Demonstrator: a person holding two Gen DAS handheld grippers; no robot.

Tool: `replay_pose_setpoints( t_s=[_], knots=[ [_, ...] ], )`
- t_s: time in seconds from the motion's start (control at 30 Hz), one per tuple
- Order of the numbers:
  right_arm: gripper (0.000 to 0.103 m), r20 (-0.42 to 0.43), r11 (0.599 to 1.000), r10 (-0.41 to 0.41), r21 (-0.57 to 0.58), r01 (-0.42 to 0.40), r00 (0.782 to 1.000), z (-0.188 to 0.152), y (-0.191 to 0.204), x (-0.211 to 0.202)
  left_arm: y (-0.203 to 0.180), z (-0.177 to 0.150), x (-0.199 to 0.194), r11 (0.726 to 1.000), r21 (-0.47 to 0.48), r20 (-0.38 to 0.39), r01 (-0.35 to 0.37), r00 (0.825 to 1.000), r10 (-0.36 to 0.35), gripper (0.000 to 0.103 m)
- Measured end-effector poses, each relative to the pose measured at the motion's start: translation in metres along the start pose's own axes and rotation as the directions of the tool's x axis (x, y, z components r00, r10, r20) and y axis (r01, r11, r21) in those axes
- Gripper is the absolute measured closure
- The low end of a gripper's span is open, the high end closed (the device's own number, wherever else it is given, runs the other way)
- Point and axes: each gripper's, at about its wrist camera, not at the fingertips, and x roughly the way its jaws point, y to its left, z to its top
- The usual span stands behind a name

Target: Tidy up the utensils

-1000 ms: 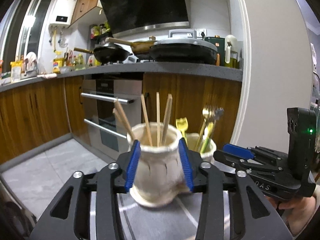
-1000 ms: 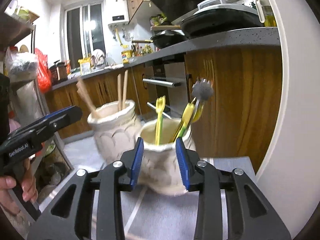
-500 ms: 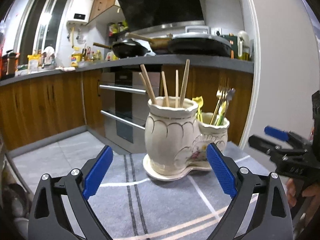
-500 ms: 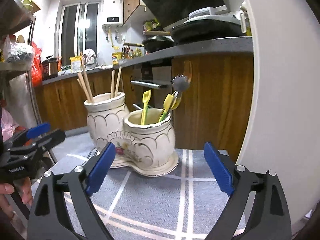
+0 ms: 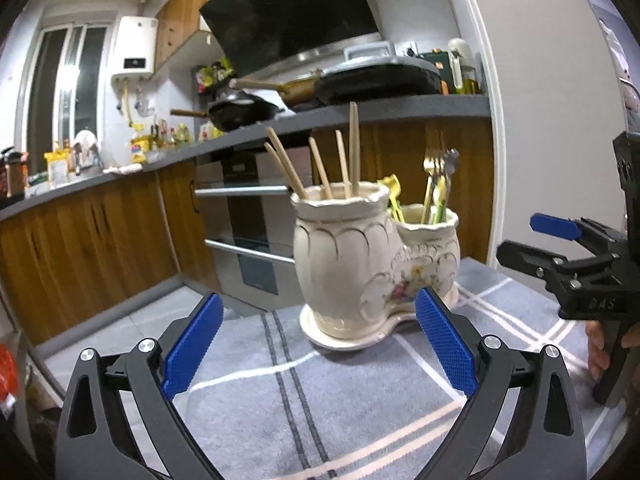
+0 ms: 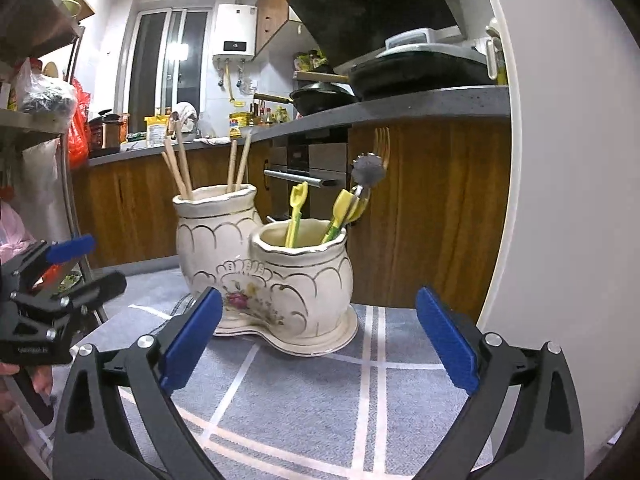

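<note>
- Embossed letters reading roughly "DAS" stand on the black plastic body of the right gripper (image 5: 560, 246), seen at the right edge of the left wrist view.
- A white label on the black left gripper (image 6: 76, 268), at the left edge of the right wrist view, is too blurred to read.
- The dark display on the white wall-mounted water heater (image 6: 235, 32), far left, shows unreadable characters.
</note>
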Motion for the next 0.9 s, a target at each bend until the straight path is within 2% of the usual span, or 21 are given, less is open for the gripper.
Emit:
replay_pose_setpoints(
  t_s=[0.27,0.9],
  knots=[
    [0.007,0.005,1.0,-0.01,-0.005,0.01,1.0,0.0001,0.002,-0.0008,0.0056,-0.0018,0.0024,0.999,-0.041,-0.001,0.015,1.0,-0.015,0.006],
    [0.007,0.005,1.0,-0.021,-0.002,0.021,1.0,0.0006,0.0007,-0.0011,0.0081,-0.0025,0.0008,0.998,-0.058,-0.004,0.008,1.0,-0.008,0.005]
  ],
)
